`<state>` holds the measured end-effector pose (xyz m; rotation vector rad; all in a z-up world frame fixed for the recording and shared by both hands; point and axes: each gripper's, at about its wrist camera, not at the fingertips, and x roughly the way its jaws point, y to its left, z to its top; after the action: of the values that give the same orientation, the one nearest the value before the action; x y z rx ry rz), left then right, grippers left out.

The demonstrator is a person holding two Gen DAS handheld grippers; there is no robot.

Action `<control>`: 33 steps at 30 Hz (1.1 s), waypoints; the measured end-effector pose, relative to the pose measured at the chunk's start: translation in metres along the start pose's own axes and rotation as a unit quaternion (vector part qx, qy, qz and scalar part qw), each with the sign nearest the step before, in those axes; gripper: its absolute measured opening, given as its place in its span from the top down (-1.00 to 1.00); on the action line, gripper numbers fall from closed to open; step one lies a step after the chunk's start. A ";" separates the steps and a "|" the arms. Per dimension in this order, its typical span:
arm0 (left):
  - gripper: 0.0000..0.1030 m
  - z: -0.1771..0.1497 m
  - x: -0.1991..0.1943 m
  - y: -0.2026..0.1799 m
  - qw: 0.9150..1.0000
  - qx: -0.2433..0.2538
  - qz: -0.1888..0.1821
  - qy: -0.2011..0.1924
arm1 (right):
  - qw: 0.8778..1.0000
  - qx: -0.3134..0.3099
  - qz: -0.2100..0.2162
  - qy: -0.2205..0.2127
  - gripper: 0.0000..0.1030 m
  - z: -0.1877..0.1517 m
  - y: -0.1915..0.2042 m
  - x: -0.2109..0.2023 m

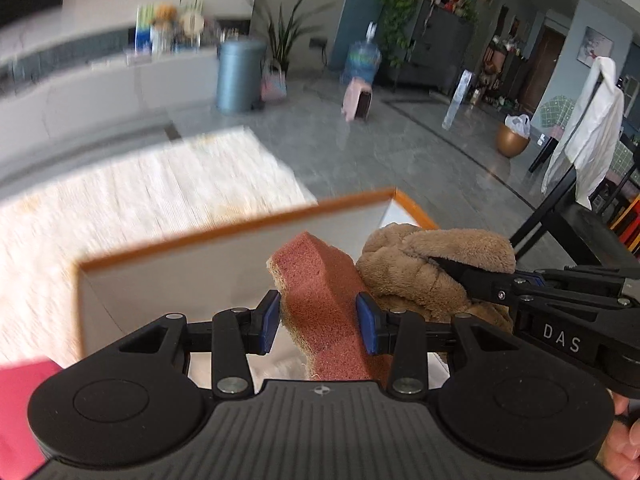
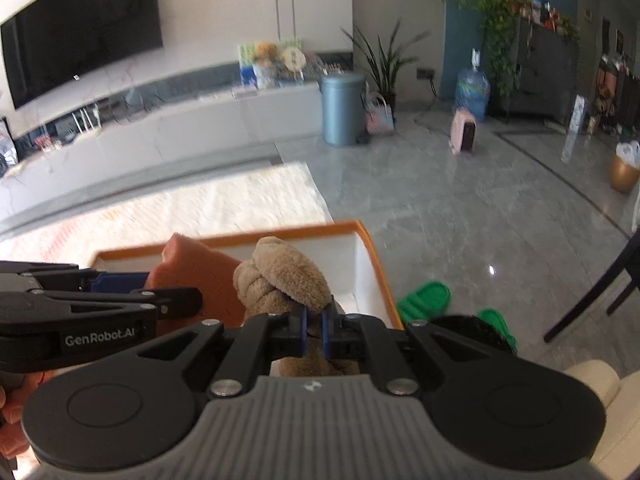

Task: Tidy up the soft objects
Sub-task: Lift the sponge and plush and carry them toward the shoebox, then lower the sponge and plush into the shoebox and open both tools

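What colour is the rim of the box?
Orange, on a white box. The left wrist view shows it best.

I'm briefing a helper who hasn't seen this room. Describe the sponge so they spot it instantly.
Find the white box with the orange rim. Over it, the left gripper clamps the sponge, a reddish-pink porous slab with a tan backing. The brown plush toy beside it is furry and lumpy; the sponge is flat-faced.
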<state>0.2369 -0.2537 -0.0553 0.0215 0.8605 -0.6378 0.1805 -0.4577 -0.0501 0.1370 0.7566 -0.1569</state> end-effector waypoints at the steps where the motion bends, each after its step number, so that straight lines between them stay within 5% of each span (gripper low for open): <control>1: 0.10 -0.001 0.005 0.002 1.000 -0.008 -0.004 0.009 | 1.000 0.004 0.000 0.011 0.92 -0.001 -0.003 0.004; 8: 0.18 -0.004 0.026 0.007 0.997 -0.026 -0.015 0.072 | 0.996 0.005 0.025 0.087 0.92 -0.009 -0.003 0.024; 16: 0.22 -0.015 0.030 0.008 0.995 -0.032 -0.012 0.093 | 0.991 0.007 0.024 0.134 0.91 -0.026 -0.001 0.049; 23: 0.12 -0.011 0.023 0.005 0.994 -0.043 -0.003 0.102 | 0.990 0.000 0.022 0.140 0.77 -0.024 0.001 0.046; 28: -0.18 -0.009 0.003 0.003 0.996 -0.044 0.026 0.077 | 0.992 -0.009 0.017 0.126 0.44 -0.018 0.003 0.033; 33: -0.19 -0.018 -0.030 0.000 0.998 -0.051 0.015 0.046 | 0.995 -0.017 0.009 0.098 0.22 -0.017 0.009 0.009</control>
<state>0.2096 -0.2332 -0.0460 -0.0278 0.9782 -0.5668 0.1771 -0.4464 -0.0677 0.1276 0.9526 -0.1139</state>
